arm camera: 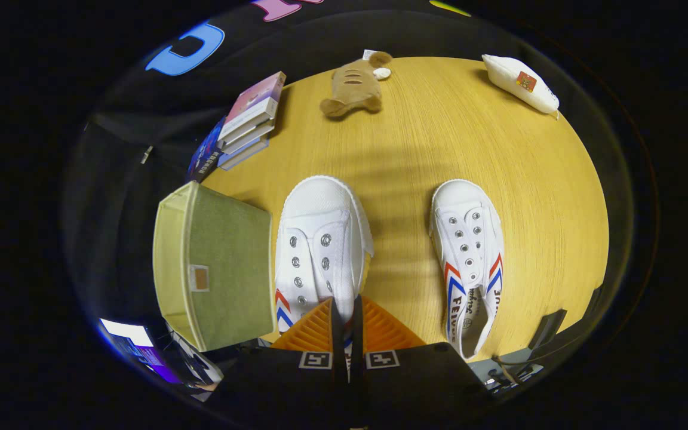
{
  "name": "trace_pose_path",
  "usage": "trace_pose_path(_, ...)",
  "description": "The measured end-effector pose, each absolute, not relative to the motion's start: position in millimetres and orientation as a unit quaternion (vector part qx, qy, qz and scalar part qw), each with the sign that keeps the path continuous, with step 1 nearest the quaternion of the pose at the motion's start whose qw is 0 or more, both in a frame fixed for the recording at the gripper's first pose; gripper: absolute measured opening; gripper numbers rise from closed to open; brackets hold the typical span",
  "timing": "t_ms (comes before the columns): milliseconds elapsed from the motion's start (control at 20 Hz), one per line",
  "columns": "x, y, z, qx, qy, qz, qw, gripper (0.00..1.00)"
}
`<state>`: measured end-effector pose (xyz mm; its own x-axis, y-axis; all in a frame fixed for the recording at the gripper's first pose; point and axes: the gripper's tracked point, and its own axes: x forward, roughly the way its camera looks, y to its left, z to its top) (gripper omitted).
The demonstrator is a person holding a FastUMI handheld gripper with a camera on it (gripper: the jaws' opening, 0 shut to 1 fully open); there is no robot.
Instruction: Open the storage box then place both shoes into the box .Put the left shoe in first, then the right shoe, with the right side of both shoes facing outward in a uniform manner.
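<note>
Writing on the shoes: we read part of a brand word on the side of the right-hand shoe (468,258), letters running "FEIUE"; a cursive word sits on its tongue, too small for us to make out.
Labels: we see a small tan patch on the side of the storage box (215,266); we cannot tell any text on it. The white pouch (520,82) carries a small red-brown badge, which we cannot make out either.
Gripper: our gripper (347,319) points forward and down over the table (427,137), its fingers drawn close together with a narrow slit between them.
Grip: the fingers are clamped on the heel edge of the left-hand shoe (320,242); a strip of that shoe shows in the slit between them.
Left-hand shoe: white canvas, with red and blue stripes, toe pointing away from us, just beside the storage box.
Right-hand shoe: white, same stripes, toe away from us, lying well apart from the other shoe, beyond the fingers and to their right.
Storage box: green fabric, standing at the table's left edge.
Beyond the shoes: we see a stack of books (248,122) past the box, a brown plush toy (354,85) farther on, and the pouch at the far right.
</note>
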<state>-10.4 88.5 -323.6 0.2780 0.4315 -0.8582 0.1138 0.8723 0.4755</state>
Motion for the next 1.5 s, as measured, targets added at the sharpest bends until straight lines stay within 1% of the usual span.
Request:
trace_pose_path(300, 15, 146, -223, 0.275, 0.558, 0.136, 0.772, 0.06)
trace_pose_path(400, 19, 179, -199, 0.306, 0.559, 0.151, 0.755, 0.05)
trace_pose_path(550, 23, 229, -183, 0.327, 0.568, 0.174, 0.735, 0.06)
trace_pose_path(750, 24, 287, -192, 0.31, 0.587, 0.181, 0.726, 0.05)
trace_pose_path(1000, 26, 343, -221, 0.272, 0.615, 0.166, 0.721, 0.06)
trace_pose_path(1300, 17, 370, -249, 0.232, 0.643, 0.144, 0.715, 0.06)
trace_pose_path(1500, 18, 384, -259, 0.242, 0.649, 0.137, 0.708, 0.06)
